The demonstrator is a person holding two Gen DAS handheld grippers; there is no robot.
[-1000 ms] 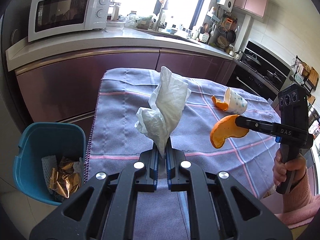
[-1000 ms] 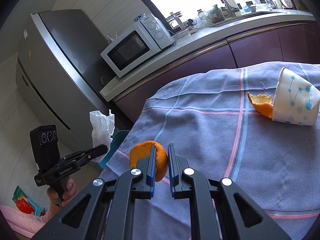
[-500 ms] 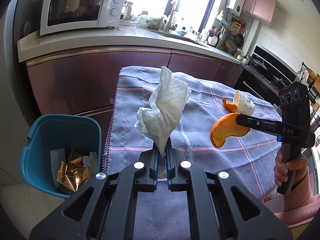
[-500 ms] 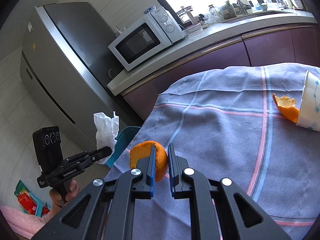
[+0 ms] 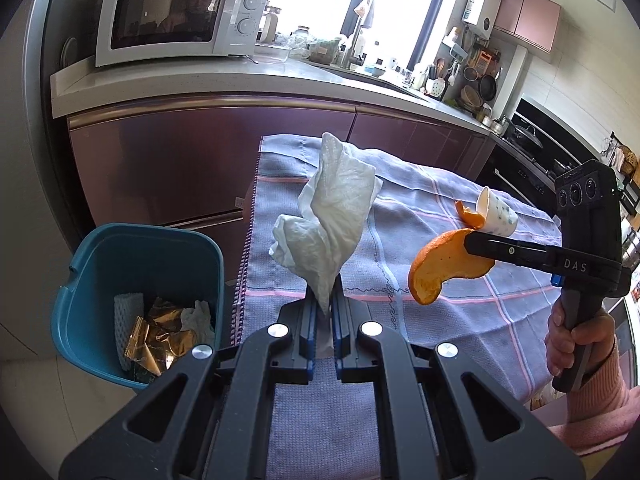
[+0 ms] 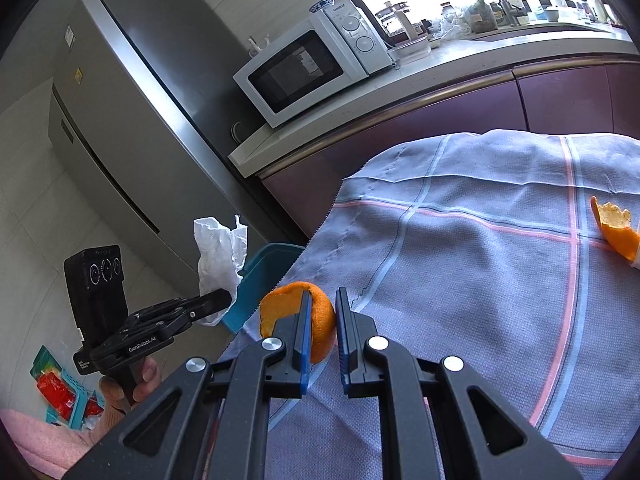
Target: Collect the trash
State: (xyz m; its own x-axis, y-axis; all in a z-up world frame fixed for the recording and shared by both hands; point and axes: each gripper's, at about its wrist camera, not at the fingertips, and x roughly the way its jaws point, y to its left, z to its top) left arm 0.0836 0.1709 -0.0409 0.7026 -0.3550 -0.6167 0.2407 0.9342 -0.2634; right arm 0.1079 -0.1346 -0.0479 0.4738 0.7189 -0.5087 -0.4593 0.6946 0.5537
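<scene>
A: Left tool pinched the tissue, held near the desk's left edge, presumably bound for the bin.

B: Right tool clamped orange peel, likely queued next.

I have carried my left gripper and its crumpled white tissue leftward, nearer the teal plastic bin, while the toppled paper cup slid toward the right wrist view's edge.
</scene>
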